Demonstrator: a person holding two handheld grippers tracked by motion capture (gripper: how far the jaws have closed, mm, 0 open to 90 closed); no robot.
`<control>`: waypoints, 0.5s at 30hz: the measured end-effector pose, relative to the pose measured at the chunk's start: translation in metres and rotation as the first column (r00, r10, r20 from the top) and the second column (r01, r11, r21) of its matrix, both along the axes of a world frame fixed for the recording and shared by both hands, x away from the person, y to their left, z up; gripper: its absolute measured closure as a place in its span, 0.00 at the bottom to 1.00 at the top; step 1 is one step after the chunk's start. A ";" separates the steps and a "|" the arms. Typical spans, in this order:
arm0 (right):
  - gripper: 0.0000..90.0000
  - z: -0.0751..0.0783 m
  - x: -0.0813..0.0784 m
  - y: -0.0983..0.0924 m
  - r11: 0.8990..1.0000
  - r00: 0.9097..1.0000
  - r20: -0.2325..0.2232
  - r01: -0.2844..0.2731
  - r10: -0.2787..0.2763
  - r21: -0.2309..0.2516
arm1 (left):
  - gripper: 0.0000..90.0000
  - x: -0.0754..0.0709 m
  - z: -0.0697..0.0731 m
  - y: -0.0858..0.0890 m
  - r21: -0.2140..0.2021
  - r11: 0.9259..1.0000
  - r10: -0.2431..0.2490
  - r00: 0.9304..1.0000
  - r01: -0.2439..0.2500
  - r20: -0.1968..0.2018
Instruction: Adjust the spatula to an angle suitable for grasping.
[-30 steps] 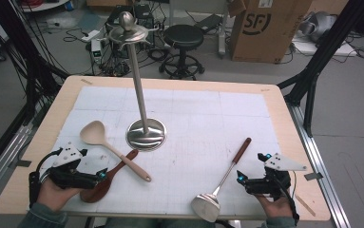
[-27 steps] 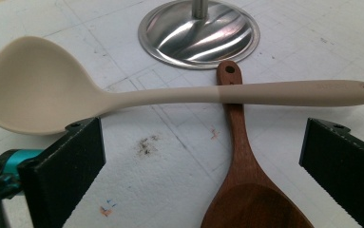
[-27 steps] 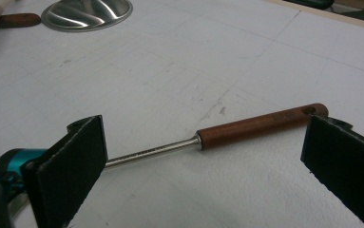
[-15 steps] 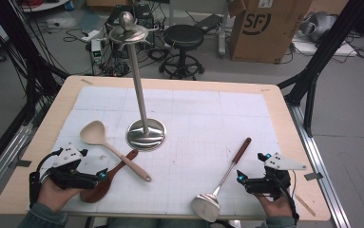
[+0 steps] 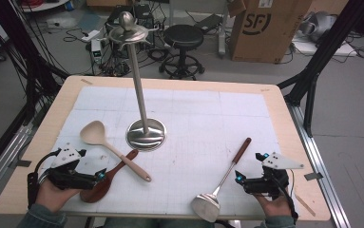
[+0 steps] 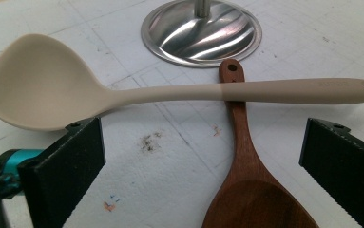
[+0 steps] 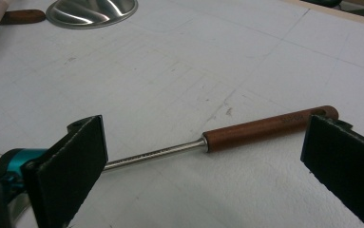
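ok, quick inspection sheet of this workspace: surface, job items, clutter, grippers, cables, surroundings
Surface: wooden table under a white grid mat, lightly scuffed.
Job's things: beige spoon lies across the brown wooden spoon; metal ladle lies flat; steel stand upright.
Clutter: nothing seen.
Grippers: left gripper open at the spoons; right gripper open over the ladle's handle.
Cables: one trails from each gripper; bundles on the floor.
Surroundings: stool, cardboard box, black frame.
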State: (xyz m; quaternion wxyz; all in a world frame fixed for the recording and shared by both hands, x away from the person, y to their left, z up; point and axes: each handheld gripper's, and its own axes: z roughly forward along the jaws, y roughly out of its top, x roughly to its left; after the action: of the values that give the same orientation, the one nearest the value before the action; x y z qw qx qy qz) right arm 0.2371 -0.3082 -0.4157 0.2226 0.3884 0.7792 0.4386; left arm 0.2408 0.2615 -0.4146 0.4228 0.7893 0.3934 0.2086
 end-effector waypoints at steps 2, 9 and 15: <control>0.00 0.000 0.001 0.000 1.000 1.000 -0.001 -0.004 0.004 -0.004 | 0.02 0.000 0.000 0.000 0.005 1.000 -0.002 1.000 0.002 0.000; 0.00 0.000 0.004 0.004 1.000 1.000 -0.007 -0.022 0.022 -0.008 | 0.02 -0.002 -0.001 0.002 -0.001 1.000 0.005 1.000 -0.005 0.000; 0.00 0.000 0.004 0.005 1.000 1.000 -0.014 -0.026 0.026 -0.004 | 0.02 -0.002 -0.001 0.002 0.000 1.000 0.000 1.000 0.000 0.000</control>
State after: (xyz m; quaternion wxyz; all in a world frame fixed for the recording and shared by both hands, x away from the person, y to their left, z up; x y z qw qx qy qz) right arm 0.2409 -0.3037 -0.4159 0.2124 0.3806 0.7867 0.4372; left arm 0.2386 0.2631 -0.4153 0.4227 0.7893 0.3935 0.2086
